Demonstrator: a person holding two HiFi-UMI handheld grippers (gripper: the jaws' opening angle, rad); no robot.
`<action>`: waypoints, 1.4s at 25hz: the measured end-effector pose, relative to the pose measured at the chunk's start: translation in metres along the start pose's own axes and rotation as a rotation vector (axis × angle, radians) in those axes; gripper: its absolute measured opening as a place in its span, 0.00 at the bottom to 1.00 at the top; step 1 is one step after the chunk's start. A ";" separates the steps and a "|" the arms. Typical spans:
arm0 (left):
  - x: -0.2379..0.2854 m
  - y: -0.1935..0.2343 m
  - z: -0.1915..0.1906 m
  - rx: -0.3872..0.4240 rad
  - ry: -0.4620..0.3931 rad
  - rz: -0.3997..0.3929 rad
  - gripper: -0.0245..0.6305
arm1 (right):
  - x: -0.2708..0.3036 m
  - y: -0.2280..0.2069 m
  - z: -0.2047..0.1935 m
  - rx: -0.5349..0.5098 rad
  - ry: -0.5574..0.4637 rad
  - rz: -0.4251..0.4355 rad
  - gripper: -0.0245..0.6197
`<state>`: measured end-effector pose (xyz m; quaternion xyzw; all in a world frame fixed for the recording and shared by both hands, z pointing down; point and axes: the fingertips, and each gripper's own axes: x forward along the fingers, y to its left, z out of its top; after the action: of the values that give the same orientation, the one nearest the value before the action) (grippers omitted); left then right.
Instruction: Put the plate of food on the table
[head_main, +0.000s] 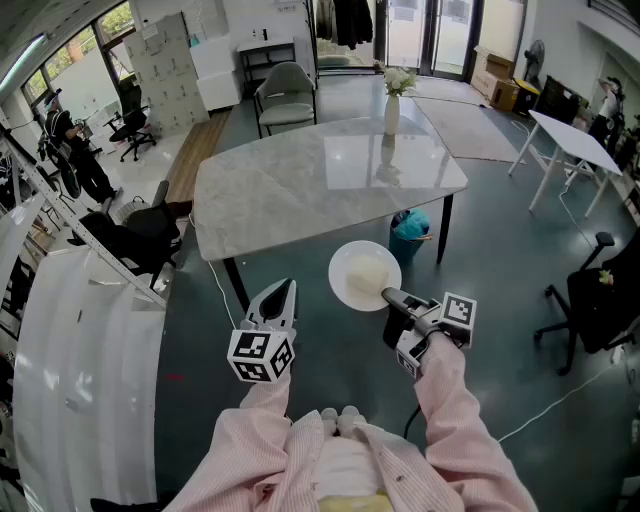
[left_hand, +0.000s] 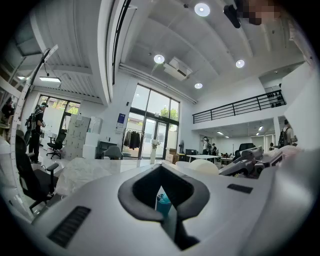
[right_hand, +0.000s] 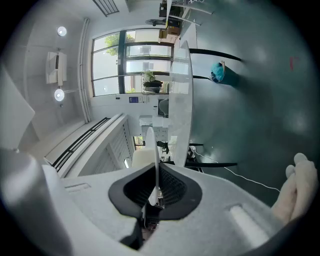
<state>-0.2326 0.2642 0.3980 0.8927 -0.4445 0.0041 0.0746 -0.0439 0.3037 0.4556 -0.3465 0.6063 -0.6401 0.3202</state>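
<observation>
I am looking down on a dark grey floor (head_main: 330, 400), where a marble table (head_main: 300, 190) is standing at centre frame. A grey chair (head_main: 285, 95) is sitting behind it, and a white folding table (head_main: 570, 140) is standing at upper right. Daylight is coming through glass doors (head_main: 430, 30) along the top edge.

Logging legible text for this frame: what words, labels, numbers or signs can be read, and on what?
No text is readable here.
Left marker cube: black-and-white square patterns only, no letters.
Right marker cube: the same, patterns only.
Blue sign beside the glass doors: too small to read.
</observation>
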 end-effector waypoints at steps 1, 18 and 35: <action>0.000 -0.001 -0.001 0.001 0.001 0.000 0.03 | -0.001 0.000 0.001 -0.001 -0.001 -0.001 0.06; 0.017 -0.033 0.003 0.021 -0.005 -0.011 0.03 | -0.025 -0.004 0.016 -0.015 0.029 -0.012 0.06; 0.067 -0.023 -0.011 -0.006 0.011 0.011 0.03 | 0.007 -0.008 0.068 -0.026 0.053 -0.006 0.06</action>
<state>-0.1731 0.2257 0.4110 0.8899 -0.4490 0.0083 0.0799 0.0088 0.2607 0.4654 -0.3355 0.6216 -0.6422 0.2976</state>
